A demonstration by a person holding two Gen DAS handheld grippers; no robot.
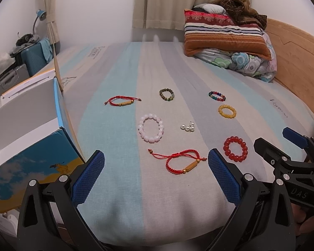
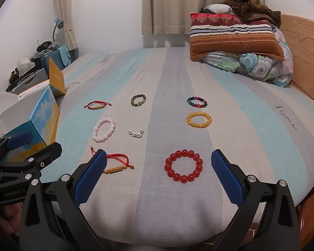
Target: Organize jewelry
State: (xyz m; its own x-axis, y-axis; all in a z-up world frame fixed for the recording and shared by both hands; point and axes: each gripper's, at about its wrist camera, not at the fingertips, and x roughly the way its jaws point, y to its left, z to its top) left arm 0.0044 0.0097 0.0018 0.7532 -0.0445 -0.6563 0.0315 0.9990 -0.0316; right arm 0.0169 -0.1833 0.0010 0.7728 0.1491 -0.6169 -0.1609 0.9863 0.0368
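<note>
Several bracelets lie on the striped bed sheet (image 1: 119, 188). My left gripper (image 1: 156, 172) is open and empty, just short of a red cord bracelet (image 1: 179, 162) with a gold tube. My right gripper (image 2: 158, 172) is open and empty around a red bead bracelet (image 2: 184, 166), which also shows in the left wrist view (image 1: 235, 149). Farther off lie a pink bead bracelet (image 1: 151, 128), a pearl cluster (image 1: 187, 126), a yellow bracelet (image 1: 226, 111), a multicoloured bracelet (image 1: 217, 96), a green-brown bracelet (image 1: 166, 94) and a second red cord bracelet (image 1: 121, 100).
An open blue and white cardboard box (image 1: 25, 138) stands at the bed's left edge. A striped pillow (image 1: 224, 33) on a floral quilt sits at the far right by the wooden headboard (image 1: 299, 62). Suitcases (image 1: 33, 60) stand beyond the box.
</note>
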